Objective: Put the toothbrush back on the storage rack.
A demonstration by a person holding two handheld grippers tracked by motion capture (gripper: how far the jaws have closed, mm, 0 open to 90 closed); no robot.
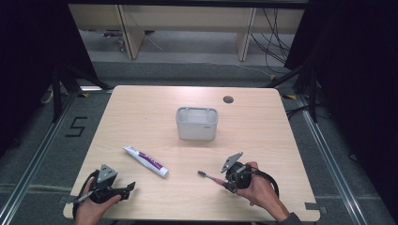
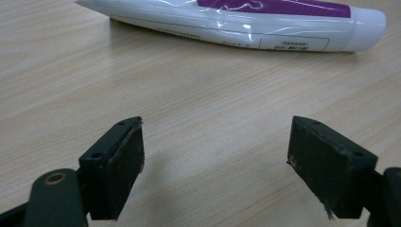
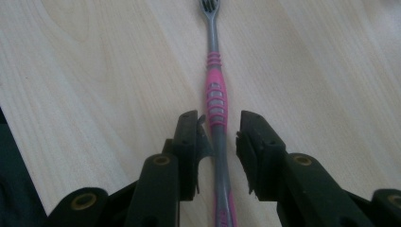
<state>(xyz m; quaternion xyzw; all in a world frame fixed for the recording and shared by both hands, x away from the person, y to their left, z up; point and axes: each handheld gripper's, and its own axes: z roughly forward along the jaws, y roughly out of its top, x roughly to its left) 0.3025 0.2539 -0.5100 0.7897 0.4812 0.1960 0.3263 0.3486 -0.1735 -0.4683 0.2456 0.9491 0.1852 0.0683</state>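
Your right gripper [image 3: 221,130] sits around the toothbrush [image 3: 216,97] with small gaps, so it could roll away; your left gripper [image 2: 215,165] is wide apart.

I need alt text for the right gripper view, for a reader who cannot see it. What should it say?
A pink and grey plastic toothbrush lies on a light wooden table, its handle running between the two black jaws of the right gripper. The jaws stand slightly apart on either side of the handle, not clamped on it. The bristle head points away, at the top edge.
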